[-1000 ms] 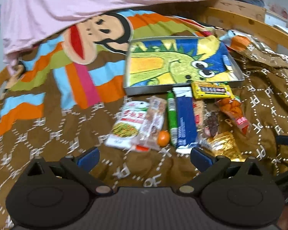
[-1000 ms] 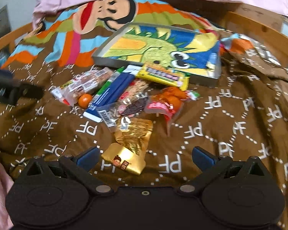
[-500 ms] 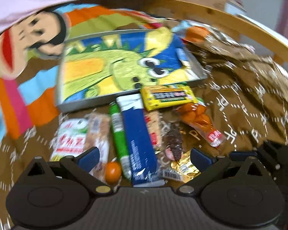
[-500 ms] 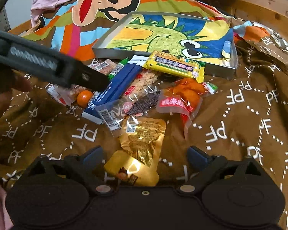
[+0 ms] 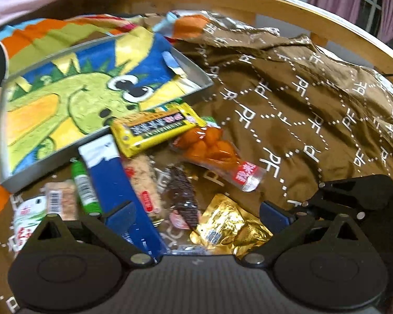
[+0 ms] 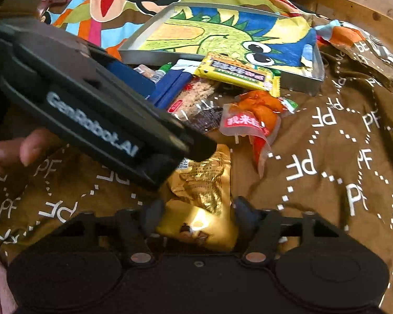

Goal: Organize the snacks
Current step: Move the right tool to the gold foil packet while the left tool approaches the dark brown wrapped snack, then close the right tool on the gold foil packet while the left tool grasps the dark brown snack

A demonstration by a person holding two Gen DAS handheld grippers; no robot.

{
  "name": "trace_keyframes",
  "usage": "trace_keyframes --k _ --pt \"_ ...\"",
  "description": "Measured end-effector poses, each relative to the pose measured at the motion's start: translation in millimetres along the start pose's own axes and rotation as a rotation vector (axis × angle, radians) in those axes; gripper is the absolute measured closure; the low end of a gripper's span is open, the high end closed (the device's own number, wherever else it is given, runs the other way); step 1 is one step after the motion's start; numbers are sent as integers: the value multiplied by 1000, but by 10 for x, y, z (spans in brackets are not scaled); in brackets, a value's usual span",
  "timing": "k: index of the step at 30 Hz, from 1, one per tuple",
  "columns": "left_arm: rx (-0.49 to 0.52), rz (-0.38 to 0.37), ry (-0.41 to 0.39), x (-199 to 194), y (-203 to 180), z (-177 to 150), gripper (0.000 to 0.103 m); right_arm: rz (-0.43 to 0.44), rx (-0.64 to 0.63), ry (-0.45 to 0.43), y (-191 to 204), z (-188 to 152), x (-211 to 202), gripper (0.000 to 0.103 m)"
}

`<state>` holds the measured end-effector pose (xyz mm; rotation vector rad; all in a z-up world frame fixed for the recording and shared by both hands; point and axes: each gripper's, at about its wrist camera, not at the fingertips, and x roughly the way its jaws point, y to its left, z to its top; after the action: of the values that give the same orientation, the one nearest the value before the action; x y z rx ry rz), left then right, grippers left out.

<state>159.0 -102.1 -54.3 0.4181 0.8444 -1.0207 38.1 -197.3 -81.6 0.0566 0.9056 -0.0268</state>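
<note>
Several snacks lie on a brown blanket in front of a grey tray [image 5: 199, 89] with a dinosaur picture. My right gripper [image 6: 196, 214] has closed around the near end of a gold foil packet [image 6: 201, 191]. My left gripper [image 5: 196, 212] is open, hovering over the pile; the gold packet [image 5: 222, 227] and a dark snack [image 5: 183, 196] lie between its fingers, and a long blue pack [image 5: 112, 180] lies under its left finger. A yellow bar [image 5: 154, 128] and an orange packet [image 5: 212, 146] lie further out.
The left gripper's black body [image 6: 91, 115] crosses the right wrist view above the pile. A wooden bed rail [image 5: 301, 10] curves behind. A crumpled foil bag [image 5: 222, 31] lies past the tray. A green tube [image 5: 83, 188] and white packets [image 5: 26, 217] lie at left.
My right gripper moved forward and closed its fingers on the gold foil packet. My left gripper swung right and closer over the snack pile, staying open.
</note>
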Motion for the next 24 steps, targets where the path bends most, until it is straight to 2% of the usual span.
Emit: trace_keyframes --k 3,5,10,16,24 --pt "-22 -56 17 47 18 23 5 1 39 9 -60 3 -60 46" --pt "-36 -83 30 77 22 29 12 -16 38 2 -74 -14 -114 46" --pt "-68 -87 66 219 49 60 26 -68 -10 -20 -56 -43 -180 46" --pt "-107 -55 66 267 81 96 27 -77 -13 -5 -55 -34 -116 46" --pt "-94 42 77 225 53 100 24 -76 -16 -4 -52 -40 -129 46"
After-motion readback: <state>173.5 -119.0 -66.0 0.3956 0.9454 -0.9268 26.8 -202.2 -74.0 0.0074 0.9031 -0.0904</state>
